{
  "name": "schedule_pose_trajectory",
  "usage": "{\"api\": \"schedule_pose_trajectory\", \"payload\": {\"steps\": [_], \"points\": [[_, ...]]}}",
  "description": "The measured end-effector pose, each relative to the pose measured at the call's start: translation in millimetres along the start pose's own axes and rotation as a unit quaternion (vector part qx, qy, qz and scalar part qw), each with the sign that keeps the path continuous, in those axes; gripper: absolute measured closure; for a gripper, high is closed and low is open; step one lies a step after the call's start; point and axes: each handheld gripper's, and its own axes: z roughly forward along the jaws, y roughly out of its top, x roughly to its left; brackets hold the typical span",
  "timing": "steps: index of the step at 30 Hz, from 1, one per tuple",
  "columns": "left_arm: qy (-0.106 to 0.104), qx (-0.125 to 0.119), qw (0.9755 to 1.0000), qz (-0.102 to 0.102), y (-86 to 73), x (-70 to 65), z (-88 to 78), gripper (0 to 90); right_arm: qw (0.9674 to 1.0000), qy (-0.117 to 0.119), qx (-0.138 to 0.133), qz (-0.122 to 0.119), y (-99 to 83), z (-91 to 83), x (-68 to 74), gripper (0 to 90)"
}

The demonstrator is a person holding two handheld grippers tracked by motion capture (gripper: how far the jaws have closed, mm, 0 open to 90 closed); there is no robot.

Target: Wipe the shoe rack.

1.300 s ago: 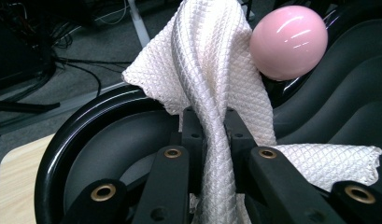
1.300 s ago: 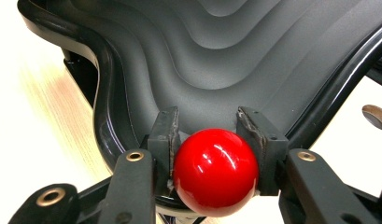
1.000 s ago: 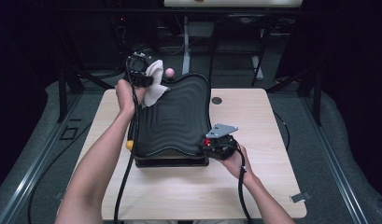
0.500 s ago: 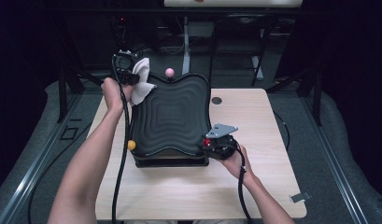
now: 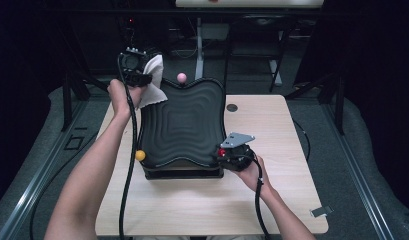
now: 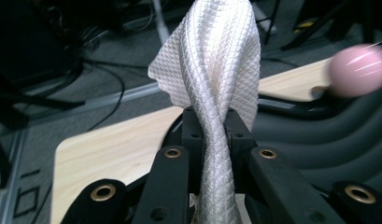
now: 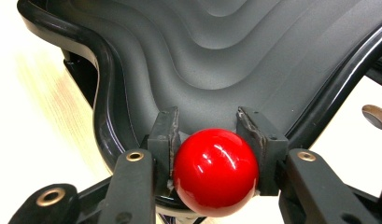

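Two grippers work at a black wavy tray (image 5: 184, 125) that stands on a pale wooden table (image 5: 212, 205). The left gripper (image 5: 138, 75) is held up above the tray's far left corner, its jaws clamped tight on a white quilted cloth (image 6: 216, 84); the cloth rises twisted from between the jaws and fans out above them, hanging clear of the tray. The right gripper (image 7: 215, 140) sits at the tray's near right corner, its jaws closed part-way on a glossy red ball (image 7: 215, 171), with both pads pressing the ball's sides at the rim. A pink ball (image 5: 181, 77) sits at the middle of the tray's far edge, and a yellow ball (image 5: 140, 155) at its near left corner, just beside the rim
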Motion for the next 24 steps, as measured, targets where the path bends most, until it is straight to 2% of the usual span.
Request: {"api": "schedule_pose_trajectory", "payload": {"steps": [5,9,15,19,22,24], "points": [[-0.022,-0.008,0.9995,0.021,11.0,-22.3,-1.7,81.7,1.0000,0.000,-0.001,0.000,-0.1,0.2,0.1,59.8],[-0.040,-0.011,0.9987,0.030,18.5,-39.7,0.8,81.7,1.0000,-0.001,0.000,-0.001,0.0,-0.1,0.0,59.8],[-0.041,-0.002,0.9976,0.057,23.1,-63.3,11.5,81.6,1.0000,0.001,0.000,0.000,-0.1,-0.1,0.1,59.8],[-0.036,0.007,0.9971,0.067,23.1,-69.8,18.2,81.4,1.0000,-0.001,0.002,-0.001,0.0,-0.4,0.1,59.8],[-0.034,0.008,0.9971,0.067,23.4,-68.3,18.2,81.4,1.0000,-0.001,0.001,-0.001,0.0,-0.3,0.0,59.8],[-0.023,0.012,0.9972,0.070,23.2,-65.5,18.3,81.6,1.0000,0.000,0.001,-0.001,0.0,-0.3,0.1,59.8]]}}
